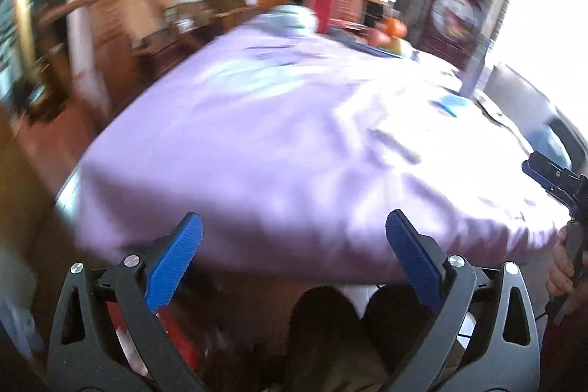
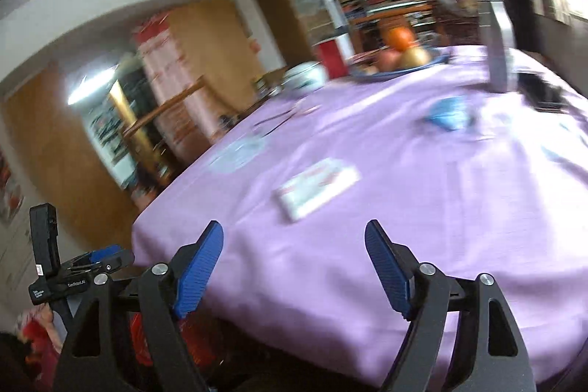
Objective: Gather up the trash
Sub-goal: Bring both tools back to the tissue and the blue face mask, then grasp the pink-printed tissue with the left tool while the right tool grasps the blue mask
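Note:
A table under a lilac cloth [image 2: 422,208] fills both blurred views. In the right wrist view a flat white packet [image 2: 316,188] lies on the cloth just ahead of my right gripper [image 2: 294,234], which is open and empty at the near edge. Farther back lie a crumpled blue scrap [image 2: 448,114] and a pale round piece [image 2: 237,153]. My left gripper [image 1: 293,226] is also open and empty, low before the table's near edge [image 1: 257,245]. The blue scrap [image 1: 450,103] shows far right there. Each gripper appears at the side of the other's view.
At the table's far end stand a fruit bowl [image 2: 393,57], a red box [image 2: 332,56] and a white pot [image 2: 305,74]. A grey upright post [image 2: 498,54] and a dark object [image 2: 544,90] are at the far right. A hand [image 1: 562,267] holds the right gripper's handle.

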`<state>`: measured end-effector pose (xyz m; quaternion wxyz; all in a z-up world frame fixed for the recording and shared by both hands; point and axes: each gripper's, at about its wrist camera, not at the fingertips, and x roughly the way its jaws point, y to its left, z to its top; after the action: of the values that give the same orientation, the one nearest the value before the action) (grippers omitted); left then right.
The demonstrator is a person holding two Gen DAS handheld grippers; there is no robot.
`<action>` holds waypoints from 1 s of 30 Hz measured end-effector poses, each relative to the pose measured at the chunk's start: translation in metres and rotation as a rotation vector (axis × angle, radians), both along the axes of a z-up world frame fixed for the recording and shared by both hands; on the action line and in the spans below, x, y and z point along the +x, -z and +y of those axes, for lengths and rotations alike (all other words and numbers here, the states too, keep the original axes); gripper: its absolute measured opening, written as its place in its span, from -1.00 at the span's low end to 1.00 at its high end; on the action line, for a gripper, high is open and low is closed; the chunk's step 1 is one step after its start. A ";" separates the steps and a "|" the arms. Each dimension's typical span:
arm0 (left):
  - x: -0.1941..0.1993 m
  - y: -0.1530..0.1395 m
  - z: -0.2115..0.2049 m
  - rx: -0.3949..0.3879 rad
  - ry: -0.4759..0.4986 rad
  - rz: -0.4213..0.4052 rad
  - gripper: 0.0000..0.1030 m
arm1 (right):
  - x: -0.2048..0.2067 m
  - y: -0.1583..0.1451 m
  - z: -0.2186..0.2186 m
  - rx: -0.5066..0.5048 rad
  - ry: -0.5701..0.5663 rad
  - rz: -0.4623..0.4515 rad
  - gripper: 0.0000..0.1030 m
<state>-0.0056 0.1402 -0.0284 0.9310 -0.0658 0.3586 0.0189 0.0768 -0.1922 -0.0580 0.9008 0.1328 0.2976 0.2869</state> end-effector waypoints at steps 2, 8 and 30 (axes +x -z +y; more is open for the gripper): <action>0.031 -0.003 -0.028 0.012 0.088 0.006 0.87 | 0.003 0.005 -0.019 0.015 0.034 0.006 0.56; 0.125 0.012 -0.098 0.047 0.249 0.094 0.87 | 0.019 0.022 -0.064 0.042 0.107 0.038 0.56; 0.224 0.051 -0.130 -0.001 0.163 0.205 -0.18 | 0.169 -0.015 -0.076 0.059 0.153 0.082 0.56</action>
<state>0.2183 0.0105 -0.0794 0.8878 -0.0346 0.4561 -0.0505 0.2456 -0.2681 -0.0435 0.9029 0.1932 0.3144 0.2205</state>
